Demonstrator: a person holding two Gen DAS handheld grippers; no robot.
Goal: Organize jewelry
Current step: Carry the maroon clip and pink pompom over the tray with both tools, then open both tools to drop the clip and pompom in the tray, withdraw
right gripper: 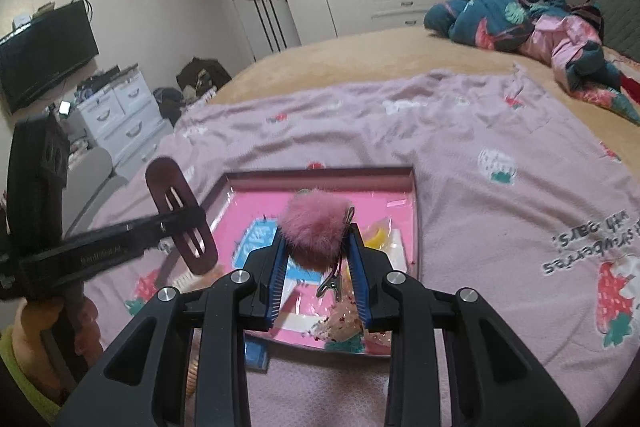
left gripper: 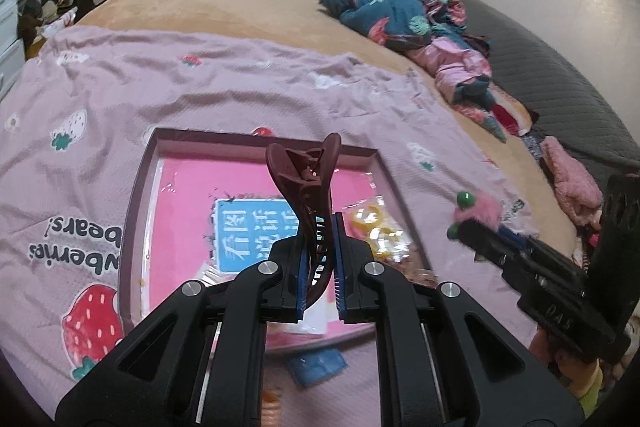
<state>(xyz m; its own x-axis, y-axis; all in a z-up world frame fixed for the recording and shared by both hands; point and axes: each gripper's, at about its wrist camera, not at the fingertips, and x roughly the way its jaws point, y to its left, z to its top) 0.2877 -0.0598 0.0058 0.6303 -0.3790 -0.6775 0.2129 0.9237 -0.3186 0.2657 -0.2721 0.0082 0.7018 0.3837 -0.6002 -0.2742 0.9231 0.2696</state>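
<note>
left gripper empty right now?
No, the left gripper is shut on a dark red claw hair clip, held upright above the pink-lined box.

claw clip [left gripper: 308, 203]: smooth plastic | pompom clip [right gripper: 314, 229]: fluffy fur, metal clasp | blanket [left gripper: 224, 87]: matt cloth

The lower teeth of the dark red claw clip [left gripper: 310, 211] vanish between the blue pads [left gripper: 303, 267] of the left gripper [left gripper: 320, 267], and the gripper's arms block the near wall of the tray [left gripper: 138, 195]. In the right view, the pink pom-pom clip [right gripper: 314, 231] covers most of the blue label [right gripper: 256, 243] on the tray floor. A blue packet [right gripper: 256, 355] near the tray shows only a corner behind the right gripper [right gripper: 320, 271]. The glittery piece [right gripper: 340, 323] at the tray's near right is blurred, perhaps a hair bow. The orange object [left gripper: 272, 407] is cut off by the picture's bottom edge.
</note>
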